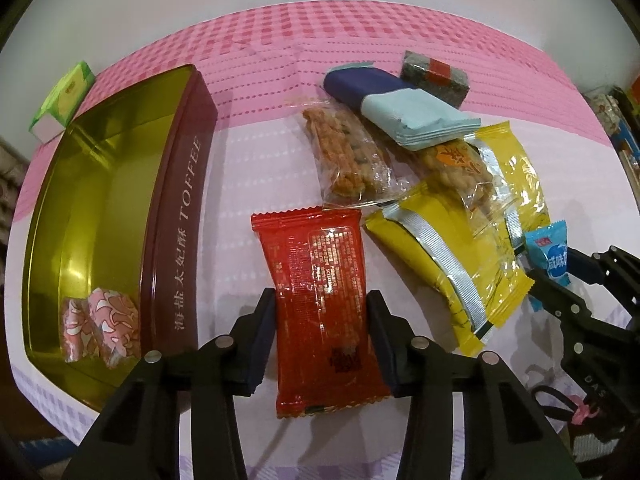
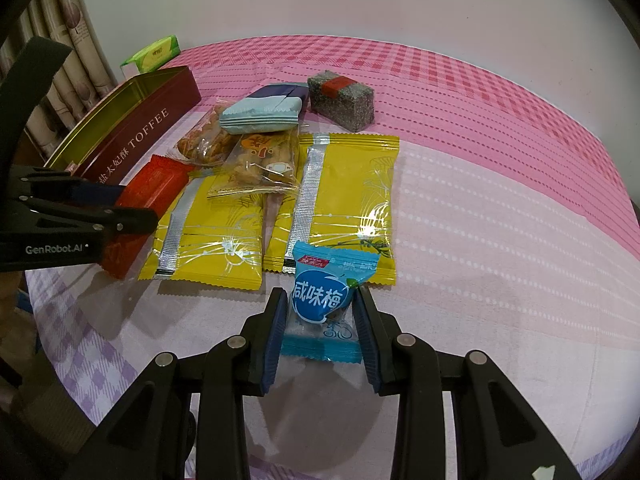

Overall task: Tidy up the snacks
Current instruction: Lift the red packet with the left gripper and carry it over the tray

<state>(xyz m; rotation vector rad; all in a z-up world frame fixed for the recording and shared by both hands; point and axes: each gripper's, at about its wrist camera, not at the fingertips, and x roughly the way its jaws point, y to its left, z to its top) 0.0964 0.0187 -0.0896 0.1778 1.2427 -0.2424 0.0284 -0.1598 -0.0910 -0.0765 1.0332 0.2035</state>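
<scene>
Toffee tin (image 1: 176, 216) holds two pink-wrapped candies (image 1: 100, 326). Left gripper (image 1: 320, 320) clamps red packet (image 1: 324, 300); right gripper (image 2: 320, 320) clamps blue candy (image 2: 324, 300).

"TOFFEE", after the characters 海盐太妃酥, is printed in pale letters on the maroon side of the toffee tin (image 1: 182, 216). On the blue plum candy wrapper (image 2: 324, 300) 咸味梅 is read. "GenRobot.AI" is written on the left gripper (image 2: 132, 216).
</scene>
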